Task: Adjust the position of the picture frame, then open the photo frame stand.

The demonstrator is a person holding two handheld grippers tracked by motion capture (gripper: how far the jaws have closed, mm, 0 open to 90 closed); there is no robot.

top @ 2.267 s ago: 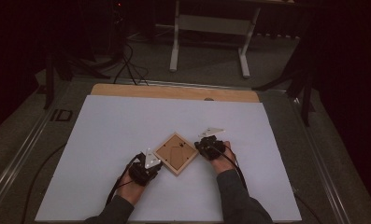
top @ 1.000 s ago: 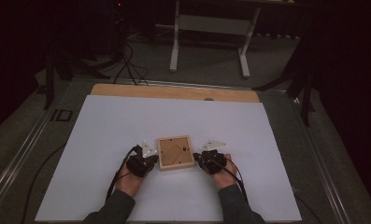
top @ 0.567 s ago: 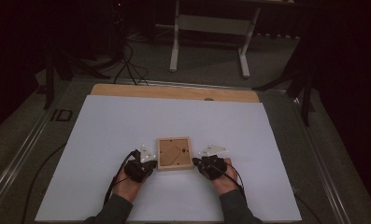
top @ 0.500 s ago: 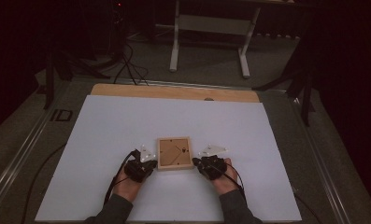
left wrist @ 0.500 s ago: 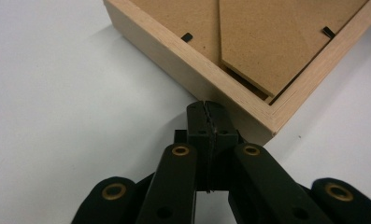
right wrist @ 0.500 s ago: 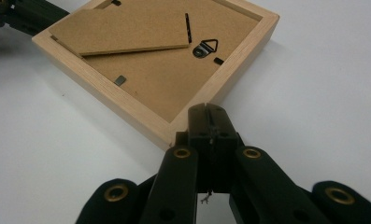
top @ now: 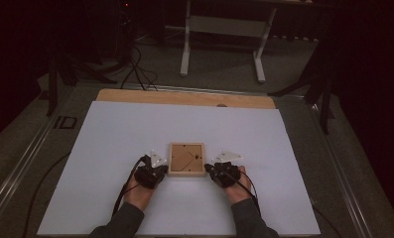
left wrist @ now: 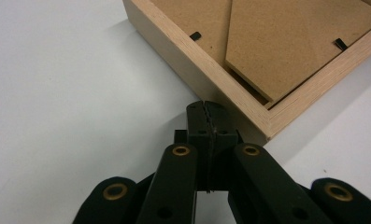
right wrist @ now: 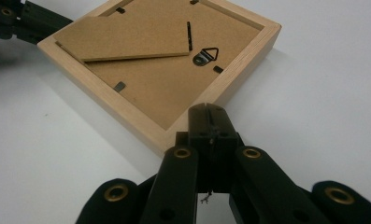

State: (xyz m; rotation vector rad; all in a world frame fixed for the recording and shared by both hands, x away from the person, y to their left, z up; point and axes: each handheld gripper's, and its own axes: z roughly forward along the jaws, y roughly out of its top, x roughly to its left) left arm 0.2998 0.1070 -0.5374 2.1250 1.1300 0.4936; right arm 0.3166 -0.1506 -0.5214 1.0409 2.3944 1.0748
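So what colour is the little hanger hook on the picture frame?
Silvery grey metal hanger hook; right gripper view shows it best.

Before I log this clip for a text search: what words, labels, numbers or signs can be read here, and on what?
"ID": large pale letters on the dark floor strip left of the white table, in the high view.
The wooden picture frame, lying back side up, shows no print on its backing board or metal hanger.
The left gripper and right gripper carry no readable marking.

Legible text: "ID" | on: grey floor [top: 45,148] | location: 9 o'clock of white table sheet [top: 135,129] | other markings: none
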